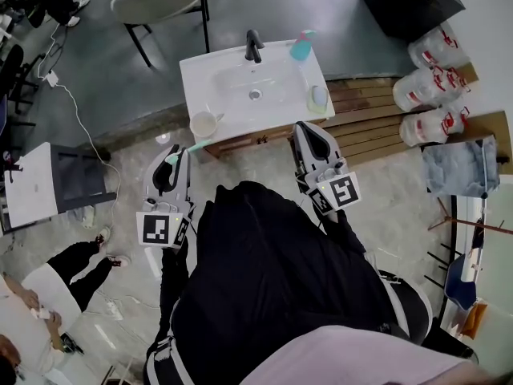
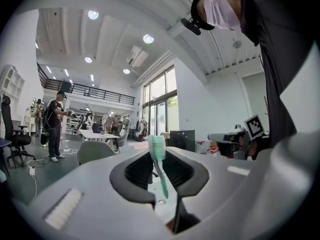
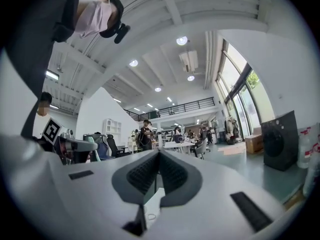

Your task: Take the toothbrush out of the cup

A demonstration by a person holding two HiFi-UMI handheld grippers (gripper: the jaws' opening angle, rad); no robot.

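The left gripper [image 1: 178,159] has its jaws narrowed onto the green toothbrush [image 2: 160,170], bristle head sticking out past the tips. The toothbrush is clear of the cup [image 1: 203,123], which stands on the washbasin counter [image 1: 196,74] at one o'clock from those tips. The right gripper [image 3: 159,159] has its jaws together with nothing between them.

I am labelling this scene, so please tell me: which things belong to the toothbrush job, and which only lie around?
Job: toothbrush, clamped in left gripper; cup.
Lying about: faucet, blue bottle, water jugs, chair.
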